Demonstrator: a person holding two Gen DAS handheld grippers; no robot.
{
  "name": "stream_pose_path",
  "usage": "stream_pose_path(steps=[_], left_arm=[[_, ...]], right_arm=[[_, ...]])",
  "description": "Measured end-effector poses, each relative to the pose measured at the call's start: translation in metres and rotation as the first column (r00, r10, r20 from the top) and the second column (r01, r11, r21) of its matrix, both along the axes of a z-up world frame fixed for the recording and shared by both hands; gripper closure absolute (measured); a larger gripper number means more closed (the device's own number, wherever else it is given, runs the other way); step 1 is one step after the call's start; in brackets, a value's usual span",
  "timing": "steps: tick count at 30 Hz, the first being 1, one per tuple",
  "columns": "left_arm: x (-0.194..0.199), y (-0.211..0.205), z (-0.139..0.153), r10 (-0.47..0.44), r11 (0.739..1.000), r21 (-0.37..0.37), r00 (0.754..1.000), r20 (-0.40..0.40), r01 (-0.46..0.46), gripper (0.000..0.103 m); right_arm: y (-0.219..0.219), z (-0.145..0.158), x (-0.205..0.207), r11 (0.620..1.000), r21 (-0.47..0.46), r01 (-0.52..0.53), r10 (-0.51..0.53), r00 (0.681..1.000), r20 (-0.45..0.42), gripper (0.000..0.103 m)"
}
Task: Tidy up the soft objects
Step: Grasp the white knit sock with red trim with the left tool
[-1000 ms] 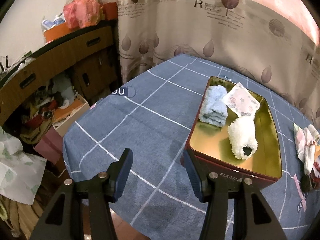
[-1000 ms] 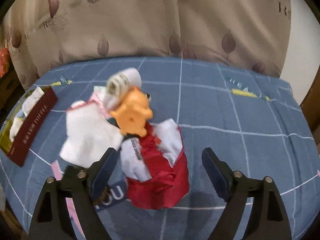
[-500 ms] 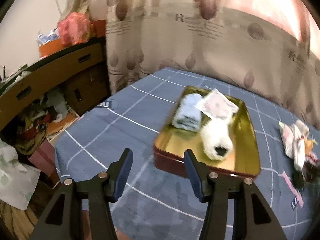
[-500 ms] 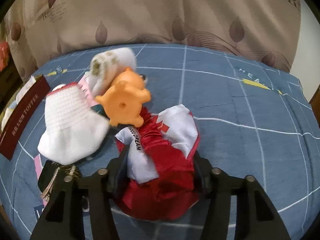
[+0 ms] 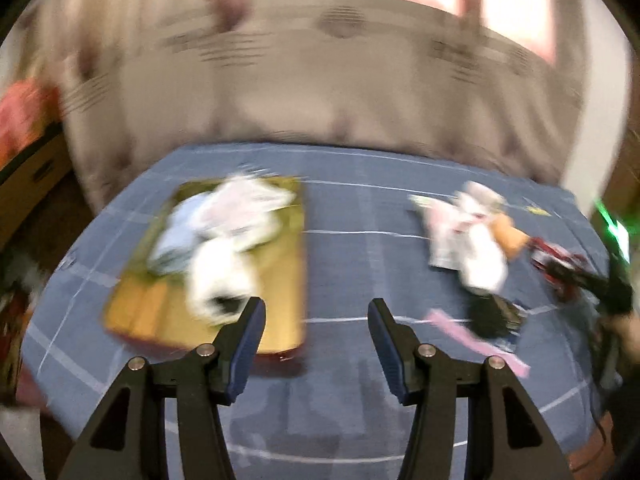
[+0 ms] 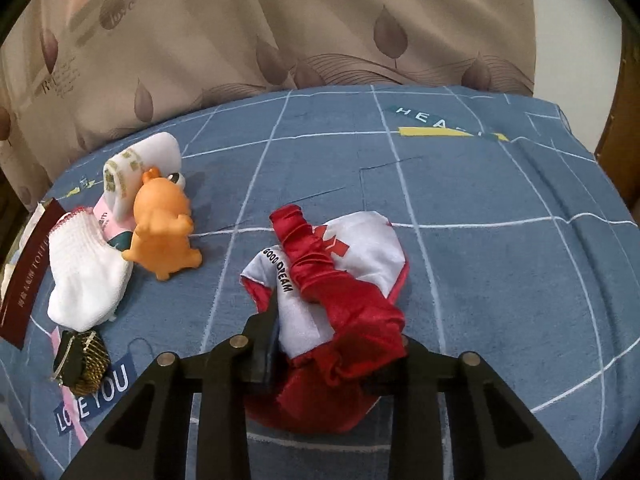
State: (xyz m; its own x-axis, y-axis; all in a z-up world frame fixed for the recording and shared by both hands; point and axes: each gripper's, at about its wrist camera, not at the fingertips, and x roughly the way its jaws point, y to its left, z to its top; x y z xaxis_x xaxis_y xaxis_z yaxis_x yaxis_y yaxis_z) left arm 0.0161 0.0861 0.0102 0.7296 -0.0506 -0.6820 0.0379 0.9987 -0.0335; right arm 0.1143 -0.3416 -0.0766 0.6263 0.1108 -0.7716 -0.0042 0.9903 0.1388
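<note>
Bunching between the right gripper's [image 6: 332,354] clamped fingers, red-and-white satin cloth [image 6: 340,280]; left gripper [image 5: 316,344] spread.

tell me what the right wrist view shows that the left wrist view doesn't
Only the right wrist view shows the right gripper clamped on the red and white cloth and the cloth's "GOOD DREAM" lettering.

Only the left wrist view, though blurred, shows the gold inside of the tray with a pale blue towel and a fluffy white item in it, plus the open left gripper.

Both show the blue checked cover, the white sock, the orange toy and the curtain.
</note>
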Motion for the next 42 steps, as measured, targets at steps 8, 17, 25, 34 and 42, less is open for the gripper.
stream_pose_path(steps=[8,17,25,34,42], left_arm=[[0.038,-0.096,-0.006,-0.287,0.957,-0.063,0.954,-0.087,0.282,0.041],[0.082,-0.144,-0.032,-0.319,0.939,-0.189,0.934,-0.163,0.288,0.041],[0.109,-0.166,-0.050,-0.305,0.947,-0.167,0.930,-0.204,0.274,0.041],[0.129,-0.174,-0.059,-0.255,0.961,-0.160,0.945,-0.203,0.225,0.053],[0.120,-0.163,-0.050,-0.270,0.953,-0.194,0.944,-0.192,0.233,0.083]], right_arm=[[0.010,-0.001,0.000,0.999,-0.050,-0.019,0.019,1.000,-0.004,0.068],[0.008,-0.001,0.000,0.999,-0.038,-0.022,0.022,1.000,-0.003,0.067],[0.007,-0.001,0.000,0.999,-0.016,-0.036,0.036,0.999,-0.003,0.062],[0.010,-0.001,0.001,0.999,-0.007,-0.054,0.054,0.999,-0.004,0.055],[0.008,-0.001,0.000,0.999,-0.001,-0.054,0.054,0.999,-0.004,0.055]])
